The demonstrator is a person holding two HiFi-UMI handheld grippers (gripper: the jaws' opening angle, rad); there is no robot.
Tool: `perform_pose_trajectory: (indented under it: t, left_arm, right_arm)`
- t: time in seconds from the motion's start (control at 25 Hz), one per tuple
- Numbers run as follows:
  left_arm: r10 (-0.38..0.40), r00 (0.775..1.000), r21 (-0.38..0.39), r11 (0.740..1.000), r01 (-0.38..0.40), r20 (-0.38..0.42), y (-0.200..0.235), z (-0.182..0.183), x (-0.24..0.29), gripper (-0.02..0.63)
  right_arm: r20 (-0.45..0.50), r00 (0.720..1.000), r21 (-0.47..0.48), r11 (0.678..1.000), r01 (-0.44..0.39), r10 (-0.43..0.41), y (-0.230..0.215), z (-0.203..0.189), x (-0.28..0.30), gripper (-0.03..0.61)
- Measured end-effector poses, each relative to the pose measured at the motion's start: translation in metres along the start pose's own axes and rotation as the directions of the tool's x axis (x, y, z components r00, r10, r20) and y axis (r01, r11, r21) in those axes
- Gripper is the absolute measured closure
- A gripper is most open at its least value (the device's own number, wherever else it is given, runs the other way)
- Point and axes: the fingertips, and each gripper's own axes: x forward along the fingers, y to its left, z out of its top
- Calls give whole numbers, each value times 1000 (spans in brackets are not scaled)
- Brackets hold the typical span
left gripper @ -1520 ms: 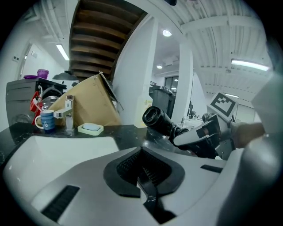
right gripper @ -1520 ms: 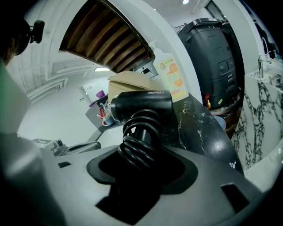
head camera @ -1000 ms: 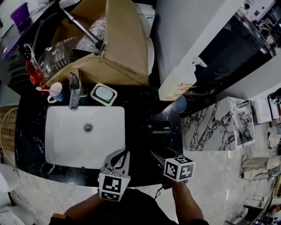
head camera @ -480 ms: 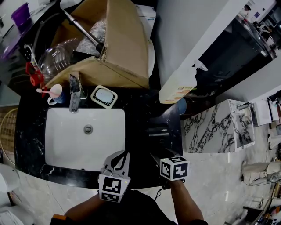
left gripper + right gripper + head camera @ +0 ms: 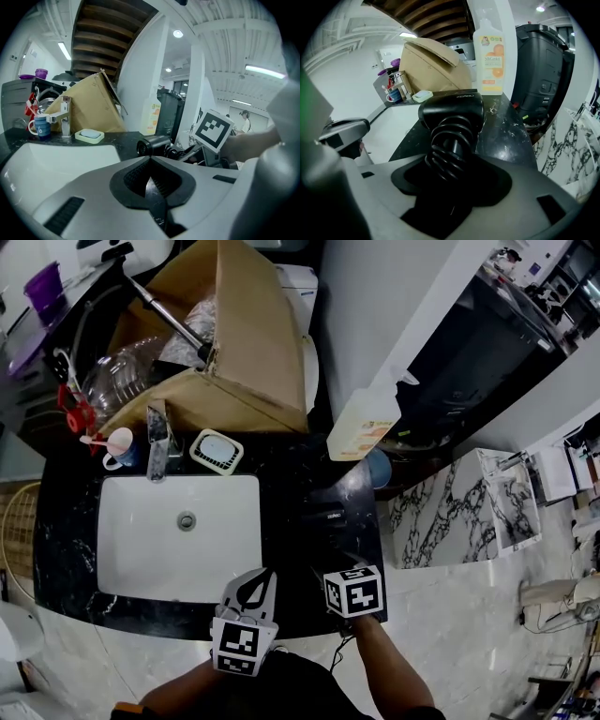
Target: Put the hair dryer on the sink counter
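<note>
The black hair dryer [image 5: 328, 517] lies over the black sink counter [image 5: 291, 474], just right of the white basin [image 5: 178, 535]. My right gripper [image 5: 330, 570] is shut on its handle [image 5: 449, 145], which has the cord coiled around it; the barrel [image 5: 452, 109] points away toward the wall. Whether the dryer rests on the counter or hovers just above it, I cannot tell. My left gripper [image 5: 260, 579] sits at the counter's front edge beside the basin, jaws shut with nothing in them [image 5: 151, 180]. From the left gripper view the dryer [image 5: 152, 145] shows to the right.
A cardboard box [image 5: 234, 352] fills the back of the counter. A faucet [image 5: 157, 437], soap dish [image 5: 217, 451] and mug [image 5: 117, 444] stand behind the basin. An orange-labelled bottle [image 5: 490, 61] stands behind the dryer; a black bin [image 5: 543, 79] is beyond the counter's right edge.
My right gripper has shifted a little to the left with the hair dryer in it. The left gripper has stayed in place.
</note>
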Motion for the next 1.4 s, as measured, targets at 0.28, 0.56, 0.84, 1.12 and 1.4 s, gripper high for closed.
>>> perform_pose_trajectory:
  t: [0.28, 0.56, 0.84, 1.12, 1.4]
  left_arm:
    - [14, 999, 15, 1000, -14, 30, -22, 0, -25, 606]
    - [9, 999, 43, 999, -11, 53, -64, -9, -61, 606]
    - [18, 998, 83, 996, -24, 67, -114, -31, -107, 606]
    - [31, 996, 126, 991, -42, 89, -156, -60, -158, 606]
    - [19, 997, 147, 989, -31, 81, -184, -81, -182, 606]
  right_arm:
    - [122, 991, -16, 998, 59, -57, -4, -3, -41, 299]
    - [334, 941, -17, 998, 64, -54, 19, -19, -121, 322]
    - [449, 893, -8, 999, 40, -32, 48, -78, -187, 378]
    - [498, 865, -3, 998, 70, -59, 64, -141, -232, 459]
    - [523, 850, 46, 998, 52, -69, 75, -184, -255, 534]
